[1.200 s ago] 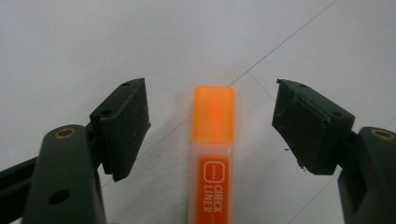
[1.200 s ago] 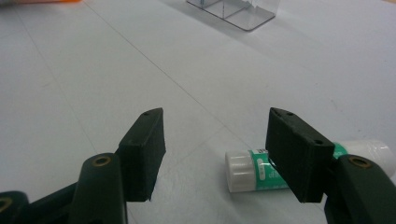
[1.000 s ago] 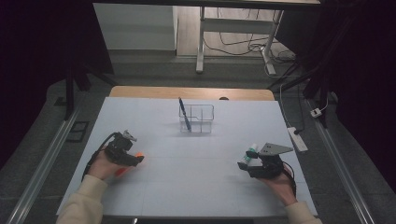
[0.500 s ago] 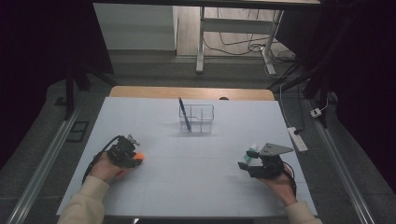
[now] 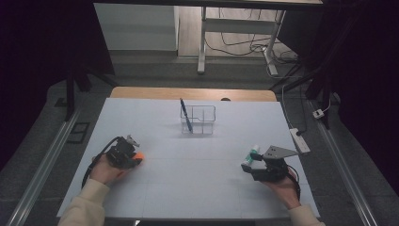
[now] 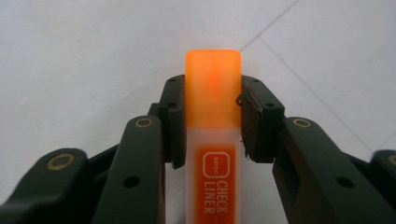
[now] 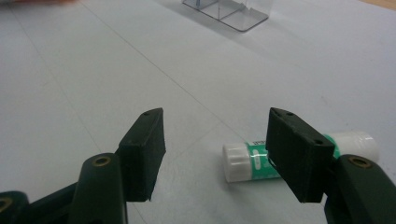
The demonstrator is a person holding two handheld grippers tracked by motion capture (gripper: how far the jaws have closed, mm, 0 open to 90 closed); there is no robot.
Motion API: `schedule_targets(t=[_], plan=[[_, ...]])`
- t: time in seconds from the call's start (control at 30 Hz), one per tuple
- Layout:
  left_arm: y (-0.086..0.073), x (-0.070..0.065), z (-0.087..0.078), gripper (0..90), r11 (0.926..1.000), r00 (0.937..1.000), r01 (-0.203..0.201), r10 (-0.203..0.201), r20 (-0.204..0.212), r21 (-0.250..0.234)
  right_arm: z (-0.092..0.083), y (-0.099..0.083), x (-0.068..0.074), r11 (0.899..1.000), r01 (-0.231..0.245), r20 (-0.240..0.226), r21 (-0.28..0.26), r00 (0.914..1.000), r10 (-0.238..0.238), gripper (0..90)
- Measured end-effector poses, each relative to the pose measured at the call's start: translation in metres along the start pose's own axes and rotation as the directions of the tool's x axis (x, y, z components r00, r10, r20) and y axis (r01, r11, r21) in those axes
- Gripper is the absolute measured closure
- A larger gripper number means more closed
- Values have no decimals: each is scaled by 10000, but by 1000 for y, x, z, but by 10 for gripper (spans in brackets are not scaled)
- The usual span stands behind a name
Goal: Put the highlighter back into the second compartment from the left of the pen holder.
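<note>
Orange highlighter [image 6: 213, 135] with white lettering, black gripper [image 6: 213, 121] jaws, green-and-white glue stick [image 7: 261, 161], blue pen [image 5: 186, 115], clear holder [image 5: 200, 120], white table [image 5: 188, 188].

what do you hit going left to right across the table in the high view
left gripper closed on the orange highlighter → blue pen standing in the clear organizer → glue stick lying on the table → right gripper, jaws open
</note>
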State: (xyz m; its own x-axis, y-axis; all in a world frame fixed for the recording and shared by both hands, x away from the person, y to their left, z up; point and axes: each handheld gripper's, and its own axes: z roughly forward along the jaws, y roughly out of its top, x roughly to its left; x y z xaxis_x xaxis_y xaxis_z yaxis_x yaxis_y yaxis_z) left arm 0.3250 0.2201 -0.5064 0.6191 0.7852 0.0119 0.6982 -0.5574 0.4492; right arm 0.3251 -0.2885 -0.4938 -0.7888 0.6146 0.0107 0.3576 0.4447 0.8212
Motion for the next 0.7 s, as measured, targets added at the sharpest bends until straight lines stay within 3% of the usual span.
schedule_targets(t=[0.1,0.23,0.5,0.7], plan=[[-2,3,-8,650,9988,9996,170,-159,238,-467,-2,-2,-2,9999,-127,48,-95,9999,127,367],[-5,2,-19,650,9943,9997,180,-163,174,-1049,-3,-5,-3,9999,-106,9,-121,9999,106,367],[-11,3,-36,649,9762,9984,430,-342,449,-2124,-1,-5,-2,9999,-60,106,-135,9999,61,365],[-10,-1,-47,650,9611,9992,293,-203,354,-2746,-5,-9,-3,9997,-129,173,-186,9998,132,365]])
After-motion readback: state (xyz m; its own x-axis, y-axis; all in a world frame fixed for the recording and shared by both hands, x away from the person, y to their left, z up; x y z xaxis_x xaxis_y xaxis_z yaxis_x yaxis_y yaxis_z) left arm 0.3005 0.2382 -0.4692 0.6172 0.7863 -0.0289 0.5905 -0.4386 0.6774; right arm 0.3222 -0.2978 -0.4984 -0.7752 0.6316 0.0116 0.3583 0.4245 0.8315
